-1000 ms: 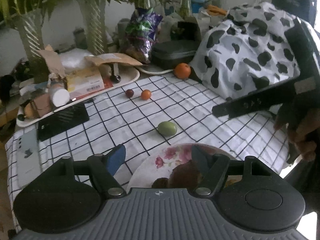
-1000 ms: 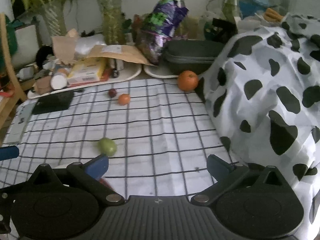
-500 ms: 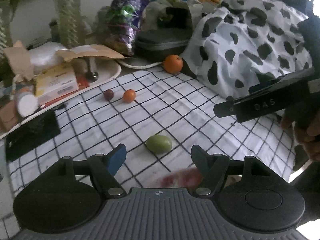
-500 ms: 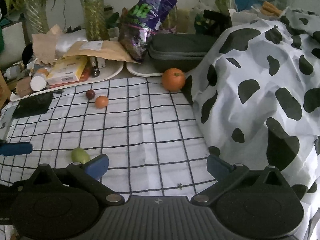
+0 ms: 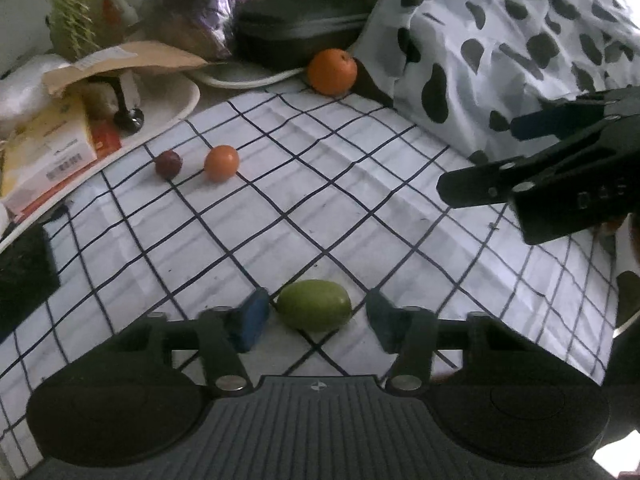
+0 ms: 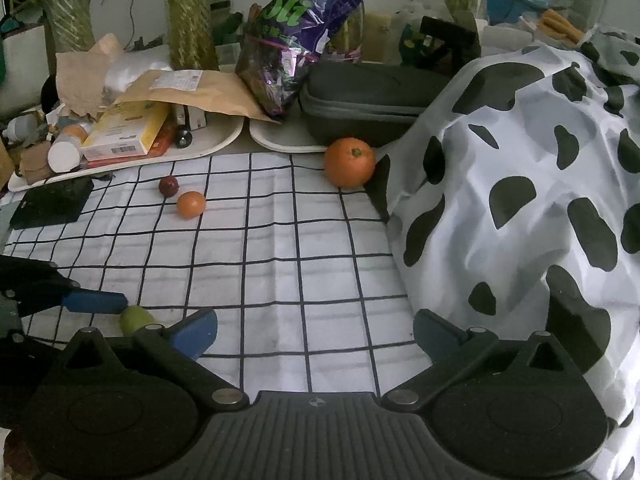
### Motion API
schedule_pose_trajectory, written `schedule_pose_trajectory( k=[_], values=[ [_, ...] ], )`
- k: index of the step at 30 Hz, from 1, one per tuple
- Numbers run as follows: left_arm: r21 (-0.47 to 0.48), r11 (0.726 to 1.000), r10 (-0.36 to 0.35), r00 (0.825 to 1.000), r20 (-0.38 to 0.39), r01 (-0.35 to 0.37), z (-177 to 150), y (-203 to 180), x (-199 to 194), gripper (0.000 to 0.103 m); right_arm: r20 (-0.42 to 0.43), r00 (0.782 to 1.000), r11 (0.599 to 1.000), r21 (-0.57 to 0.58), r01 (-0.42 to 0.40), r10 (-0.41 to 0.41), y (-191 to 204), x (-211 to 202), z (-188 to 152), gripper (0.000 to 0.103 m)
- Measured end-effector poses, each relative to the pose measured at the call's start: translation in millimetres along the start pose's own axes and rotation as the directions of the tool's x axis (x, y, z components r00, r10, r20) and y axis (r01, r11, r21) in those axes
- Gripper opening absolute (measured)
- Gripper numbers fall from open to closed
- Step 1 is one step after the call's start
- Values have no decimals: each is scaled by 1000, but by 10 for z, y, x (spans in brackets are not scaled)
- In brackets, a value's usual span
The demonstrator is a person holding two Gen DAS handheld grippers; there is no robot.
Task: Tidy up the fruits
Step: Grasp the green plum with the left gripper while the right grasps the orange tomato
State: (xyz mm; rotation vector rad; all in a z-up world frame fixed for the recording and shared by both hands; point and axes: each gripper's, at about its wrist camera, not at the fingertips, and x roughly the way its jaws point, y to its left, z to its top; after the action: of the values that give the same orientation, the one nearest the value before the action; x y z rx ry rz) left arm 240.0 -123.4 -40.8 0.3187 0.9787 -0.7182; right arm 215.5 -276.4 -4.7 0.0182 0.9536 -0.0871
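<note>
The green fruit [image 5: 314,310] lies on the checked cloth [image 5: 320,200] squarely between the two blue pads of the left gripper [image 5: 316,318], and that is the relation everything turns on. The jaws stand apart, one pad just beside the fruit's left end, the other a little clear of its right end; neither seems to be pressing it yet. The fruit is an oval, and its long axis runs across the gripper, from pad to pad, so a squeeze would catch it end to end, not across its narrow waist. To my eye that is the less secure way to take a smooth egg shape; it could squirt forward out of the pads unless they close slowly

The right gripper [image 6: 316,334] is also spread wide and holds nothing. It hangs over bare cloth near the cow-print cover [image 6: 520,200], with the green fruit off to its left, half hidden behind its own left finger. So the left hand is plainly the nearer one for this pick

Farther back, well apart from both grippers, sit a small orange fruit [image 5: 221,162] with a dark red one [image 5: 168,164] just beside it, and a large orange [image 5: 332,71] against the cover's edge
</note>
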Motion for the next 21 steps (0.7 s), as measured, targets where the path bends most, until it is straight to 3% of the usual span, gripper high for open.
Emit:
schedule_pose_trajectory(
  k=[11,21],
  values=[
    [-43,998,41,998,54,-38,88,243,-86,38,10,1000,999,-43,1,-1,92,178,93,103],
    [-96,994,65,993,94,-56,41,579,-203,38,78,993,987,-141,-80,91,392,457,356,103]
  ],
)
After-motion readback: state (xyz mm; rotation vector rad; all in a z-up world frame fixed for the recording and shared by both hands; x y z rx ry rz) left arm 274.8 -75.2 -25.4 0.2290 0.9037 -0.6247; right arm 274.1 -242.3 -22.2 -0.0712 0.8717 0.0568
